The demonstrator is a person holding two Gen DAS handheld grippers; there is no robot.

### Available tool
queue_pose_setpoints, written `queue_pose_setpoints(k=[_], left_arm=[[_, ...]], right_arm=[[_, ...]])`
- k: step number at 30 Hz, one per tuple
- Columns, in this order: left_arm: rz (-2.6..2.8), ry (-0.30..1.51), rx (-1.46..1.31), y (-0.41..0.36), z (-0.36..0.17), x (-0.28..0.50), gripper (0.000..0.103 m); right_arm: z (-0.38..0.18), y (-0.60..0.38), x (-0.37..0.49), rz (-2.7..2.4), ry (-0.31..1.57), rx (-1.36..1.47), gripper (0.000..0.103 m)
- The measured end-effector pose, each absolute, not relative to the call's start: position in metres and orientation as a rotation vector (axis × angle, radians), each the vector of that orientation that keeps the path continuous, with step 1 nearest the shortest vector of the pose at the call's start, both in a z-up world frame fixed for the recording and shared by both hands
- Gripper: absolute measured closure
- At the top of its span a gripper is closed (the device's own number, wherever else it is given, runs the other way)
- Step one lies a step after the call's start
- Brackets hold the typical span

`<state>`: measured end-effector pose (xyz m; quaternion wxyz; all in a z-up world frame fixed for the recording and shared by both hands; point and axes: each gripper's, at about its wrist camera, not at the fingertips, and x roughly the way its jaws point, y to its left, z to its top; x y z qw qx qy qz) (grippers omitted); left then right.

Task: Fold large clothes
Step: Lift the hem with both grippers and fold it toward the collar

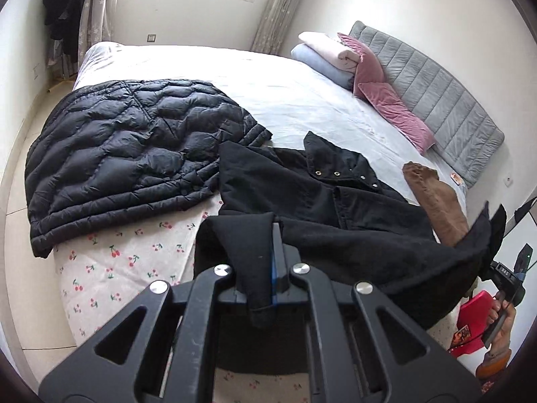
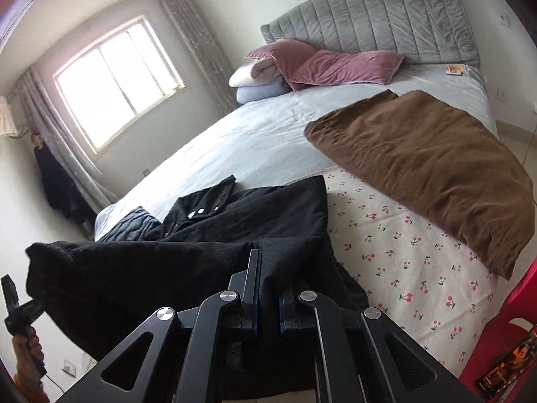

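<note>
Quilted, glossy black puffer jacket (image 1: 127,154) lies leftmost on the bed (image 1: 302,100); beside it the matte black coat (image 1: 319,201) drapes off the edge, my left gripper (image 1: 268,252) and right gripper (image 2: 268,268) each pinching its hem; brown corduroy garment (image 2: 429,174) rightmost.

Black coat (image 1: 335,221) hides left claw (image 1: 268,252) tips; brown garment (image 1: 439,201) partly covered.

A home bedroom: a bed (image 2: 268,134) with grey padded headboard (image 2: 369,23), pink pillows (image 2: 335,67), a curtained window (image 2: 117,80), and clothes hung by the wall (image 1: 65,3).
</note>
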<state>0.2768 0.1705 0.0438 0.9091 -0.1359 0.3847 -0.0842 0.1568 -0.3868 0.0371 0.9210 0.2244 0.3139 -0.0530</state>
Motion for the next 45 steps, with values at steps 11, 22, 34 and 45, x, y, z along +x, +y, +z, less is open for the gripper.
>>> queue_pose_setpoints(k=[11, 22, 34, 45], left_arm=[[-0.119, 0.902, -0.261, 0.154, -0.054, 0.35, 0.088], [-0.21, 0.722, -0.199, 0.197, 0.005, 0.308, 0.018], [-0.279, 0.861, 0.045, 0.146, -0.033, 0.366, 0.03], [-0.191, 0.712, 0.005, 0.13, 0.01, 0.362, 0.095]], right_arm=[[-0.065, -0.413, 0.242, -0.178, 0.819, 0.499, 0.093], [0.003, -0.44, 0.189, -0.078, 0.662, 0.512, 0.042], [-0.033, -0.387, 0.278, -0.127, 0.862, 0.146, 0.042], [-0.022, -0.376, 0.273, -0.242, 0.697, 0.109, 0.097]])
